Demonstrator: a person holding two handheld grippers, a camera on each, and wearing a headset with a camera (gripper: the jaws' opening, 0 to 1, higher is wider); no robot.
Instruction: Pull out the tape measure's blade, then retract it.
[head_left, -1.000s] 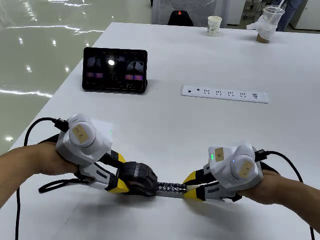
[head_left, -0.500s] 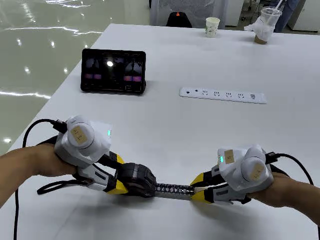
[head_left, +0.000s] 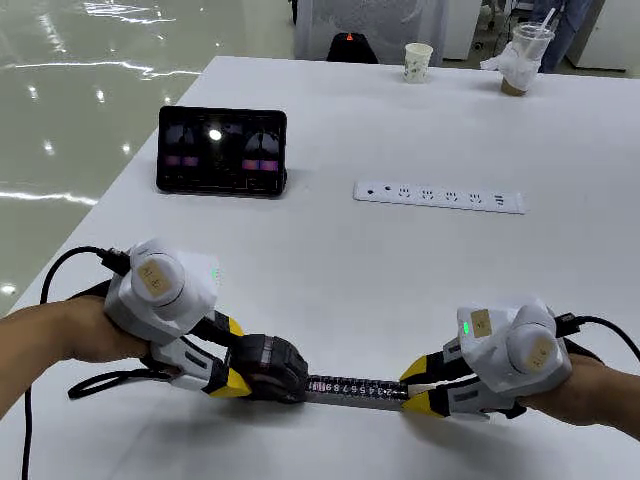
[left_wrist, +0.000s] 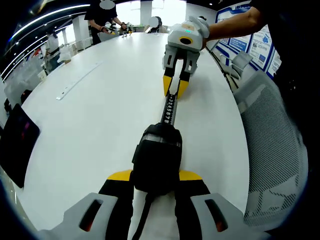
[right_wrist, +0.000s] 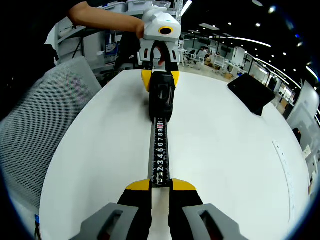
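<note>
Clamping the tape measure case (head_left: 275, 368) at lower left in the jaws of my left gripper (head_left: 238, 358), I pinch the blade (head_left: 355, 387) tip between my right gripper (head_left: 412, 386) jaws; it spans bottom centre along the desk (head_left: 400, 260).

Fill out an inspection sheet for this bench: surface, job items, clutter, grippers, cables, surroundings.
Surface: white table, clean where it shows.
Job's things: tape measure low over the near edge, its blade partly pulled out, numbers up.
Clutter: tablet propped up, power strip, paper cup and plastic cup at the far end.
Grippers: left gripper shut on the tape measure; right gripper shut on the blade's end.
Cables: black cable from the left gripper, another from the right.
Surroundings: glossy floor, mesh chair beside the table.
</note>
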